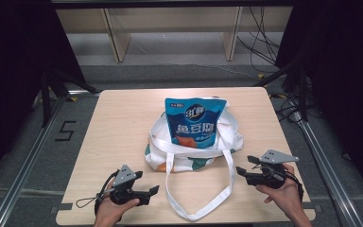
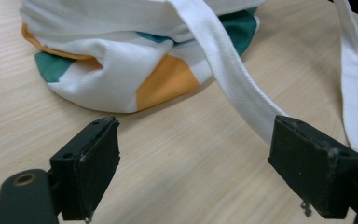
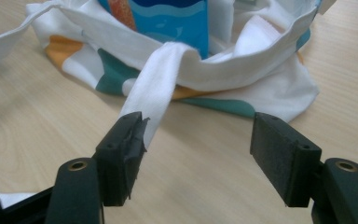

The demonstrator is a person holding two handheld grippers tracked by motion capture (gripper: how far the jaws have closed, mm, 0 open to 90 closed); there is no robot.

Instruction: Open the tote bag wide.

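Centre of frame on the worktop point(image 1: 123, 123): limp cloth tote bag point(image 1: 189, 156), blue snack pouch point(image 1: 196, 123) standing in its mouth. Looks light, floppy and crinkly; best taken by the white strap point(image 1: 198, 208). Left gripper point(image 1: 152, 190) and right gripper point(image 1: 240, 170) flank the strap loop low in frame, fingers spread, holding nothing.

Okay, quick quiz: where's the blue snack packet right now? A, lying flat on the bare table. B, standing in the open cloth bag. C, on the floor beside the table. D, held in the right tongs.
B: the blue snack packet stands upright in the mouth of the white cloth bag, while the left tongs and right tongs sit open and hold nothing.
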